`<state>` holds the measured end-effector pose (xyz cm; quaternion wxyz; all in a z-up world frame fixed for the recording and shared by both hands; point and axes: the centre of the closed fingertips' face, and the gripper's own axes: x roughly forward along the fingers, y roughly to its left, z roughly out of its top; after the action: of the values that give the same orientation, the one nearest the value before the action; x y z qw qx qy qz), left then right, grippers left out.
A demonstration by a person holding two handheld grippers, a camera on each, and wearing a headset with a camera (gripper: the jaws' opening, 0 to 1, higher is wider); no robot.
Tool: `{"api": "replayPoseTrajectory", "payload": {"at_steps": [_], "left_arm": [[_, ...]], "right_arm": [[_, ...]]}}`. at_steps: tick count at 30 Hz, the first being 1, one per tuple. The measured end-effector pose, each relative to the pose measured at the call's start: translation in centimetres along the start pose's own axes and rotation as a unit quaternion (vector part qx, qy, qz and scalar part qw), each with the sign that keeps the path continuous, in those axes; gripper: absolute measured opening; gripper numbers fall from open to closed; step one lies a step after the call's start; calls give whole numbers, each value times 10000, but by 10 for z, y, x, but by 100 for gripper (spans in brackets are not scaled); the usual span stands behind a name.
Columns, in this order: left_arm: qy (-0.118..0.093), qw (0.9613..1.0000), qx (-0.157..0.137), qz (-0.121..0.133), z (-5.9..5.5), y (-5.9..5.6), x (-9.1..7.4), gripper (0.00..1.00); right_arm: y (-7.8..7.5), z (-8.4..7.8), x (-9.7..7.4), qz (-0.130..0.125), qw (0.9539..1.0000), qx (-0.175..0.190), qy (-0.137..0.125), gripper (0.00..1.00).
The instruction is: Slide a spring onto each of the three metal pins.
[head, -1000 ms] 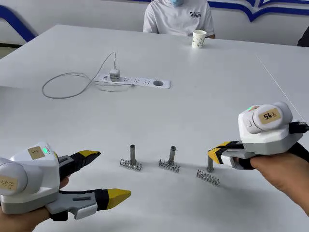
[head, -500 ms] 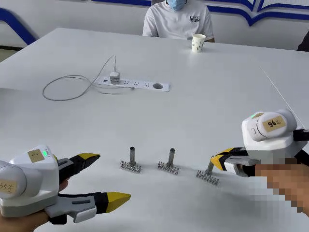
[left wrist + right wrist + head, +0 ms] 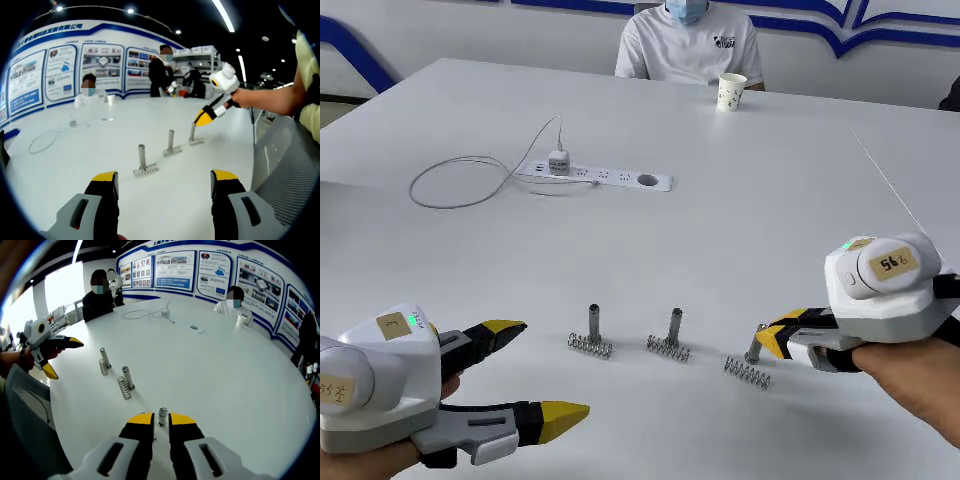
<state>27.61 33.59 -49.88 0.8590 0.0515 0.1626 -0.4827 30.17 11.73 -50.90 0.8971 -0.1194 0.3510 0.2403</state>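
Note:
Three metal pins stand in a row on the white table: left pin (image 3: 594, 321), middle pin (image 3: 674, 325), right pin (image 3: 755, 344). A spring lies flat before each: left spring (image 3: 590, 346), middle spring (image 3: 668, 348), right spring (image 3: 748, 372). My right gripper (image 3: 767, 338) has its yellow tips closed around the right pin (image 3: 162, 415), which leans slightly. My left gripper (image 3: 535, 370) is open near the table's front left, short of the left pin (image 3: 142, 155), with nothing between its fingers.
A white power strip (image 3: 595, 172) with a looped cable (image 3: 450, 180) lies mid-table. A paper cup (image 3: 731, 85) stands at the far edge, in front of a seated person (image 3: 688, 40). Another person (image 3: 98, 300) sits at the table's side.
My right gripper has dropped slightly and closed on the right pin, which now leans. The left gripper has barely moved. The head camera shifted a little.

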Motion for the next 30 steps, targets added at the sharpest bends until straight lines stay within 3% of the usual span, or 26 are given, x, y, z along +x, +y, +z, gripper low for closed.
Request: {"api": "replayPoseTrajectory", "payload": {"at_steps": [12, 19, 30], "left_arm": [[-9, 10000, 12, -43, 1, -2, 2, 77], [-10, 10000, 30, -68, 2, -4, 2, 77], [21, 10000, 17, -61, 0, -2, 2, 76]], "right_arm": [[1, -19, -7, 97, 9998, -109, 134, 15], [7, -21, -4, 282, 9992, -236, 176, 16], [14, -36, 6, 592, 9962, -485, 410, 16]]}}
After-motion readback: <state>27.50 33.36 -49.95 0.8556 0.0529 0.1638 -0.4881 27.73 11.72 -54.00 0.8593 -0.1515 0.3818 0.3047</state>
